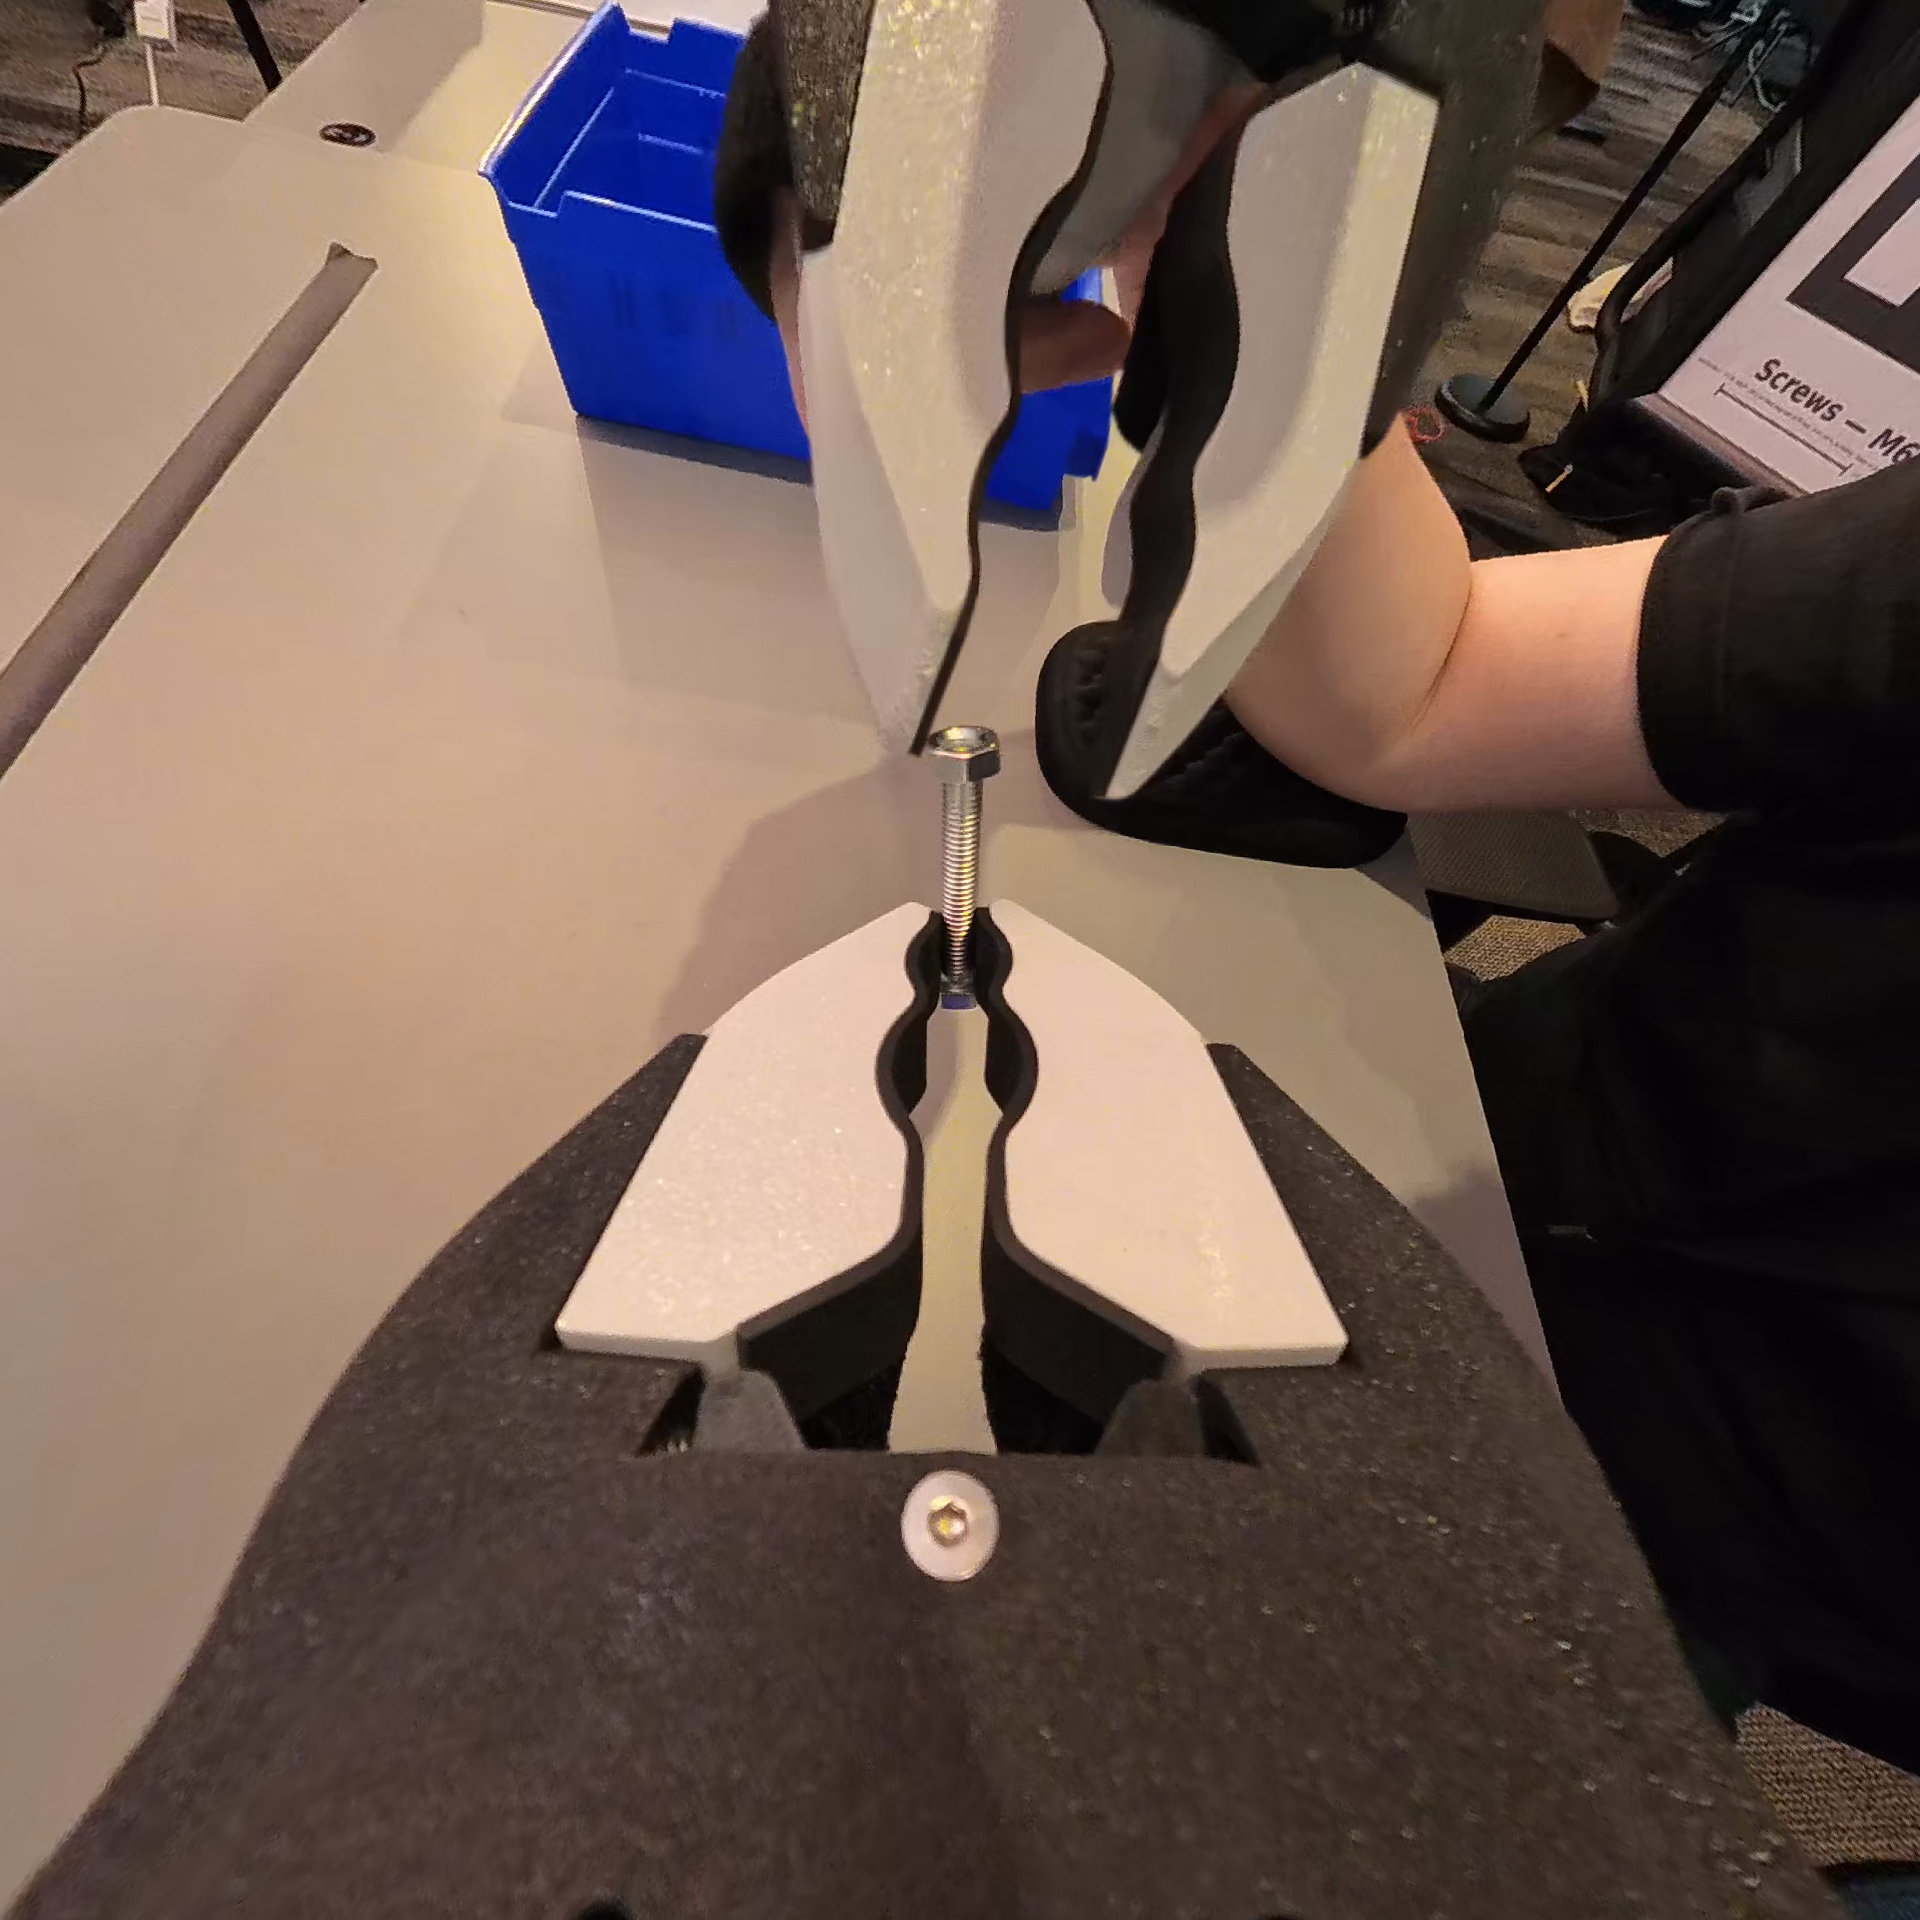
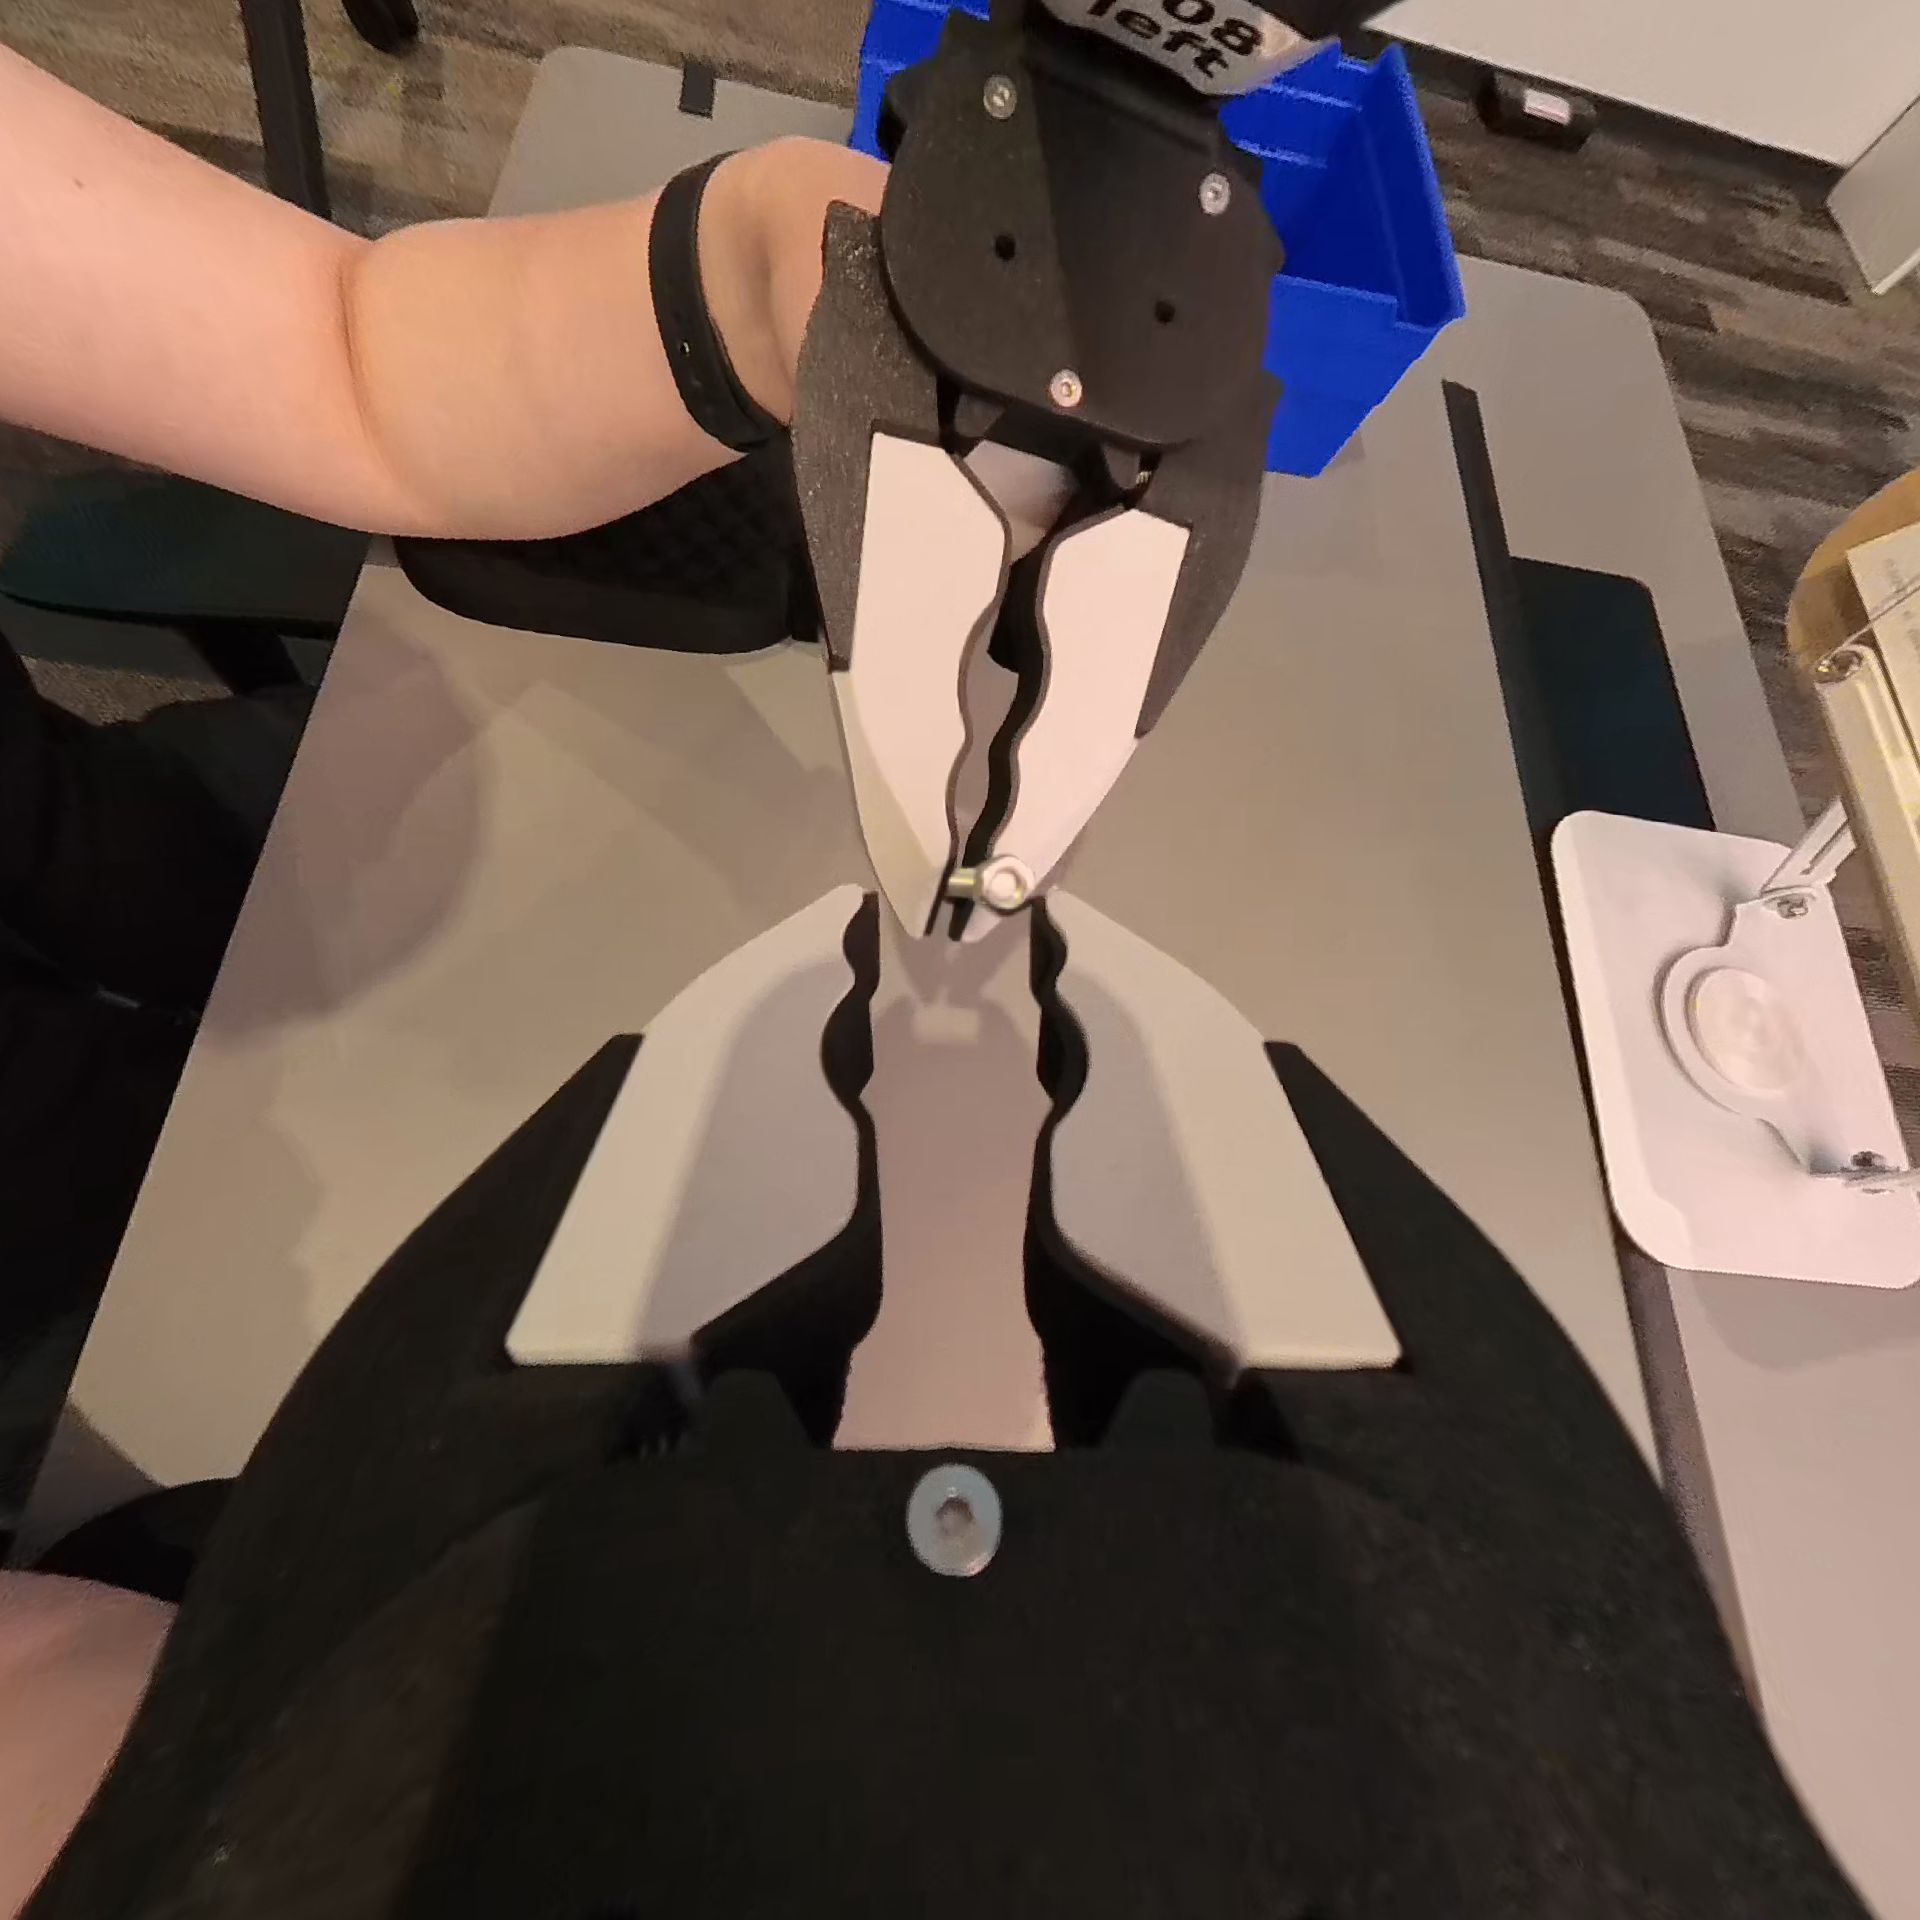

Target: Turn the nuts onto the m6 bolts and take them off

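My left gripper (image 1: 958, 920) is shut on a silver M6 bolt (image 1: 962, 852), which sticks out forward past its fingertips. A hex nut (image 1: 964, 750) sits at the bolt's free end. My right gripper (image 1: 1013, 769) comes in from above, open, with one fingertip (image 1: 914, 727) close beside the nut and the other well off to the right. In the right wrist view my right gripper (image 2: 956, 914) is open and holds nothing. The left gripper (image 2: 971, 920) points toward it with the nut (image 2: 1003, 888) seen end-on between the tips. Both hover above the grey table (image 1: 416, 831).
A blue bin (image 1: 623, 260) stands at the back of the table, also in the right wrist view (image 2: 1361, 312). The person's forearm (image 1: 1403, 675) lies over a black mesh pad (image 1: 1247, 821). A white base plate with a stand (image 2: 1714, 1039) lies to the right. A sign board (image 1: 1818, 364) stands off the table. Less than 4 cm separates the two grippers' tips.
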`<state>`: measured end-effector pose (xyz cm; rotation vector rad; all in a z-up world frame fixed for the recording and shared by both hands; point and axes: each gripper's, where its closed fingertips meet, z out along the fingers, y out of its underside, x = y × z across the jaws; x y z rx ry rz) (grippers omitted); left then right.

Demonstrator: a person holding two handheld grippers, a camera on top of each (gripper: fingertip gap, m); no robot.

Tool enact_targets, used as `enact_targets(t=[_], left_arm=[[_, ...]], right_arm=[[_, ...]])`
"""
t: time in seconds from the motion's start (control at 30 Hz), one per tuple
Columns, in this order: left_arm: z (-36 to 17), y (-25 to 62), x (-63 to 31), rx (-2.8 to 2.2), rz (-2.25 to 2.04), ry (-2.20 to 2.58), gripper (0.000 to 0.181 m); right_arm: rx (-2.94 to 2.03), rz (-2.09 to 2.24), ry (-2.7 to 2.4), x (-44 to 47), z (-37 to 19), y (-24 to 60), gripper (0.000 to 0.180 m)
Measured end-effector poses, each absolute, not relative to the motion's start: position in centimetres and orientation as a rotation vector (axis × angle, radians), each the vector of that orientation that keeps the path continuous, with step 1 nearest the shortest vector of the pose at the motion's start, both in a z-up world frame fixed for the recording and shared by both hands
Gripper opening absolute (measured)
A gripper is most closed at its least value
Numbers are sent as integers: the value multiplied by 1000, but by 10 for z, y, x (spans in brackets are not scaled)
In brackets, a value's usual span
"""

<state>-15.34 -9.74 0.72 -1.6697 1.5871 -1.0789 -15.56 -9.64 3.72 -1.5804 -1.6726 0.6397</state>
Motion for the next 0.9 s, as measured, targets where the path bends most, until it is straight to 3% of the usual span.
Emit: enact_targets(t=[0.27, 0.43, 0.57, 0.9], left_arm=[[4, -99, -151, -1676, -1069, 1601, 5], [4, -97, -153, -1679, -1069, 1595, 5], [6, -100, -151, -1663, -1087, 1600, 5], [9, -101, -151, -1654, -1089, 1601, 5]], right_arm=[[-1529, 681, -1679, -165, 42, -101, 31], [-1543, 746, -1680, -159, 45, -107, 17], [-1554, 703, -1621, -155, 48, -96, 26], [-1508, 733, -1681, -162, 38, -96, 26]])
